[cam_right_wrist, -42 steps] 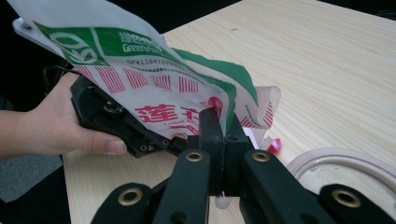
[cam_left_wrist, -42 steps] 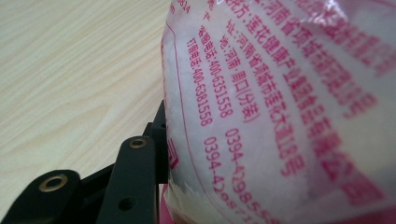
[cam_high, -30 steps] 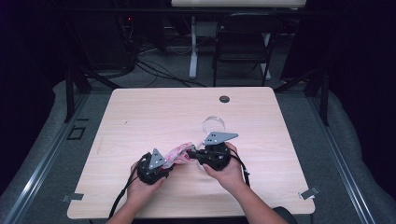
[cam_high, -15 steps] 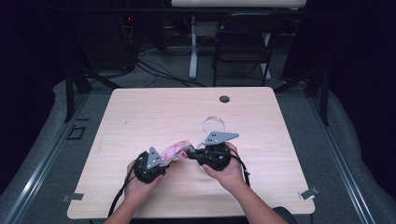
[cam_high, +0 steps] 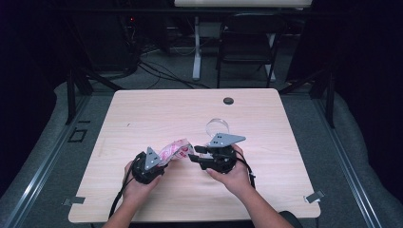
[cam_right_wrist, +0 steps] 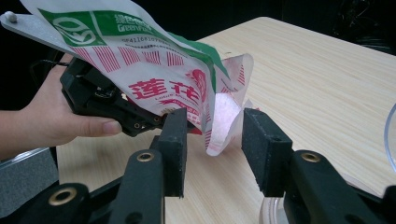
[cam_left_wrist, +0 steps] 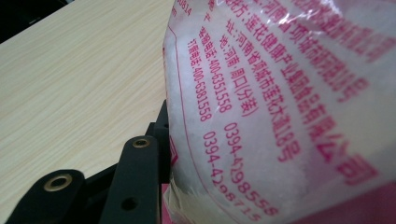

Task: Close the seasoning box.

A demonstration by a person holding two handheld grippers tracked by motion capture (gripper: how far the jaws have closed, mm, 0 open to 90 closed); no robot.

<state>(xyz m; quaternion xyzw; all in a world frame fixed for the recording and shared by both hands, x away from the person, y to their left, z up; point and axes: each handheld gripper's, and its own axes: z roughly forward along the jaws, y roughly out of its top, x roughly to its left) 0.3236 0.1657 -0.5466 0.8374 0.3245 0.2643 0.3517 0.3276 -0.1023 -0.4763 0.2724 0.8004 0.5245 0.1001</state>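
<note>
A white pouch with pink print and a green top band [cam_high: 175,149] sticks up and to the right out of my left gripper [cam_high: 160,159], which is shut on its lower end. In the left gripper view the pouch [cam_left_wrist: 280,116] presses against the one black finger [cam_left_wrist: 137,177] that shows. My right gripper [cam_high: 193,155] faces it from the right. Its jaws have just been opening. In the right gripper view [cam_right_wrist: 212,140] the pouch's torn corner [cam_right_wrist: 224,116] hangs between the pads without touching them.
A clear round container [cam_high: 217,126] stands on the wooden table [cam_high: 142,114] just behind my right gripper; its rim [cam_right_wrist: 391,130] shows at the right edge of the right gripper view. A black grommet [cam_high: 228,100] sits near the table's far edge.
The right gripper's jaws have parted and let go of the pouch's end. The left hand has drawn slightly left with the pouch, which now tilts up from it.
</note>
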